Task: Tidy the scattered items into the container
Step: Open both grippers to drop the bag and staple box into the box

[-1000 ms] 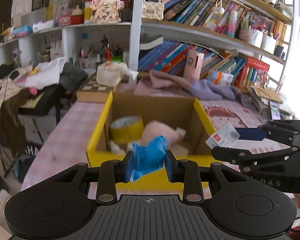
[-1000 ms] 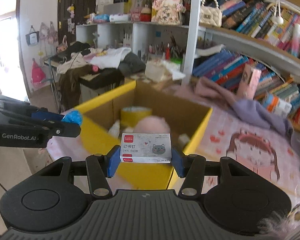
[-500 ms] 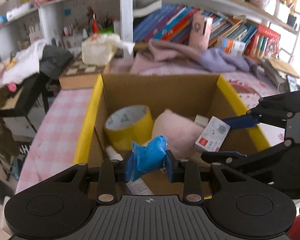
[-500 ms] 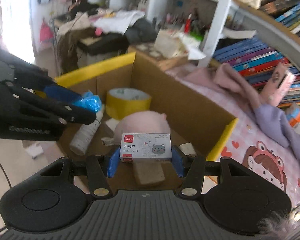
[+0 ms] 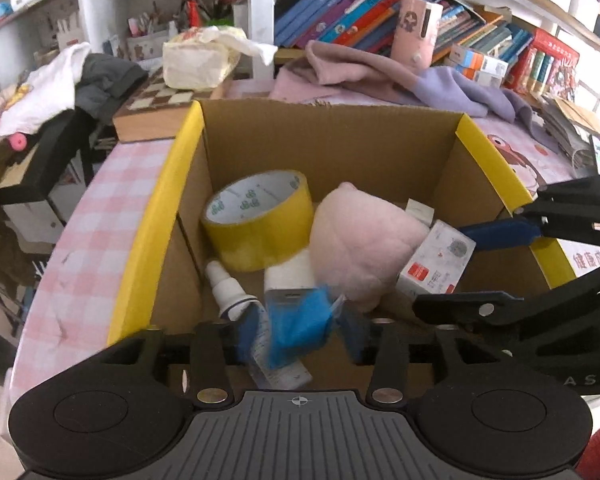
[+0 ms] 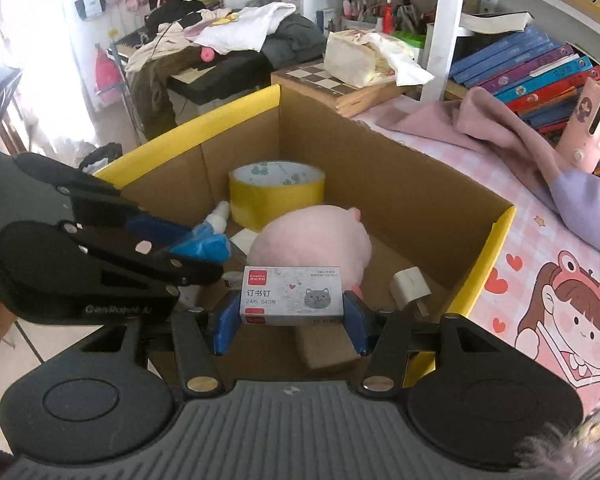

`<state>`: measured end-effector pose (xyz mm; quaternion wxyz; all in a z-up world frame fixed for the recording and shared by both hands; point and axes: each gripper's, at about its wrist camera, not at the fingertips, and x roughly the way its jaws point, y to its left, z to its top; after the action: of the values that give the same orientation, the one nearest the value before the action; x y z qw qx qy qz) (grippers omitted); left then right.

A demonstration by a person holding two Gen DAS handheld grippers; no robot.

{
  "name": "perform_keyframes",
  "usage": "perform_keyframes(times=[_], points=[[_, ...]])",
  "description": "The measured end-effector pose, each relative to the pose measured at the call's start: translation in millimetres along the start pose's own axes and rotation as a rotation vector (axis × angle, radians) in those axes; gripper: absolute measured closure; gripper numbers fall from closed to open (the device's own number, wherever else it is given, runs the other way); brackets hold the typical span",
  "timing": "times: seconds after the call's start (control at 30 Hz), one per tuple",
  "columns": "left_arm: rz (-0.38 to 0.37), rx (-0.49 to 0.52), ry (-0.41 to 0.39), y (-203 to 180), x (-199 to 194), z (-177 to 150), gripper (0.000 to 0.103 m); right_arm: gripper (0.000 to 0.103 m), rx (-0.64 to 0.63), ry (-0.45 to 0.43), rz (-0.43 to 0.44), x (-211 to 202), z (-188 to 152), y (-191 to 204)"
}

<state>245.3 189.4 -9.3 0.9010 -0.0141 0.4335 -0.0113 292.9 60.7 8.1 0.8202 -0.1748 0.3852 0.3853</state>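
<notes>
A yellow-rimmed cardboard box (image 5: 156, 216) (image 6: 496, 248) holds a yellow tape roll (image 5: 260, 220) (image 6: 276, 192), a pink plush (image 5: 364, 244) (image 6: 312, 244), a white bottle (image 5: 228, 292) and a white plug (image 6: 410, 286). My left gripper (image 5: 300, 328) (image 6: 204, 256) is over the box's near side with its jaws spread; the blue packet (image 5: 300, 322) (image 6: 204, 246) is blurred and loose between them. My right gripper (image 6: 292, 316) (image 5: 456, 276) is shut on a white staple box (image 6: 292, 290) (image 5: 436, 260), held inside the box above the plush.
The box stands on a pink checked tablecloth (image 5: 80, 256). Behind it lie pink and purple cloths (image 5: 380, 72), a chessboard box (image 5: 160, 108) with a tissue pack (image 5: 196, 60), and shelves of books (image 5: 340, 12). A cartoon mat (image 6: 560, 312) lies to the right.
Both grippers moved down into the box. The left jaws have spread apart and the blue packet has come loose between them. The right gripper keeps hold of the staple box.
</notes>
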Motion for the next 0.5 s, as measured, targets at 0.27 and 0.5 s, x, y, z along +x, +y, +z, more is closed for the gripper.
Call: perform_keyframes(times=[0.27,0.5], points=[[0.067,-0.016,-0.145,-4.6,-40.7,-7.0,0.028,0.032,0.041,-0.093,-0.019,-27.0,-8.6,1.6],[0.085,-0.038,-0.291,-16.0,-91.2,-20.0,0.021,0.029,0.092,-0.235,-0.068,-74.0,-21.8,8.1]])
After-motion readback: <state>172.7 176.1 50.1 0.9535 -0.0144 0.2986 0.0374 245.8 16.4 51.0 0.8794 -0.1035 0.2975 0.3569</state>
